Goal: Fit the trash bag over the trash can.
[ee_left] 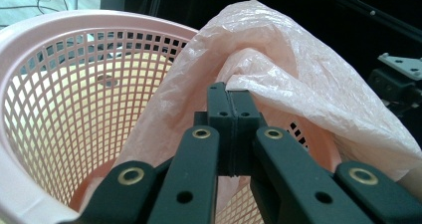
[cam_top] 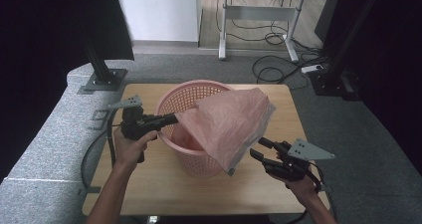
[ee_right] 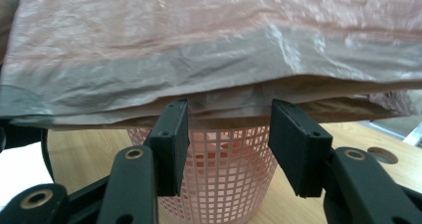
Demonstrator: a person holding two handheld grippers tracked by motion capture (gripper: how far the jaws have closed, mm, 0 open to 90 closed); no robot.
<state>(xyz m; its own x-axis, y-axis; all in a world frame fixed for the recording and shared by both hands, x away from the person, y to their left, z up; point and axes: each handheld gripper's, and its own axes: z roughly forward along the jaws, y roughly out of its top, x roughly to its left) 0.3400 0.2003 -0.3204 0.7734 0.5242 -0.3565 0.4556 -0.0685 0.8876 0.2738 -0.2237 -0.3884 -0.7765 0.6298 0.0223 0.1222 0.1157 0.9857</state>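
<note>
Nearest me, my right gripper (cam_top: 264, 153) sits low at the near right of the table (cam_top: 149, 184), jaws about half apart w/ nothing pinched. In the right gripper view the bag's lower edge (ee_right: 209, 102) hangs just past the tips, basket mesh below it; pads don't press on plastic, so no hold there yet.

Next out, my left gripper (cam_top: 171, 118) is at the left side of the pink basket (cam_top: 171, 102), jaws fully closed on a fold of the pink plastic bag (cam_top: 229, 122). Left gripper view confirms: pads tight together, film bunched btwn them right at the near rim.

The bag itself is draped over the basket's right half, spread like a tent, one corner drooping down the near right outside wall. Some plastic is down inside the basket already.

Progress, as I judge it: lining is maybe partway. Bag is on the basket and one side is gripped; the mouth isn't opened round the rim. Left to do: grab the loose edge w/ the right, pull it over the rim, tuck the rest in.
</note>
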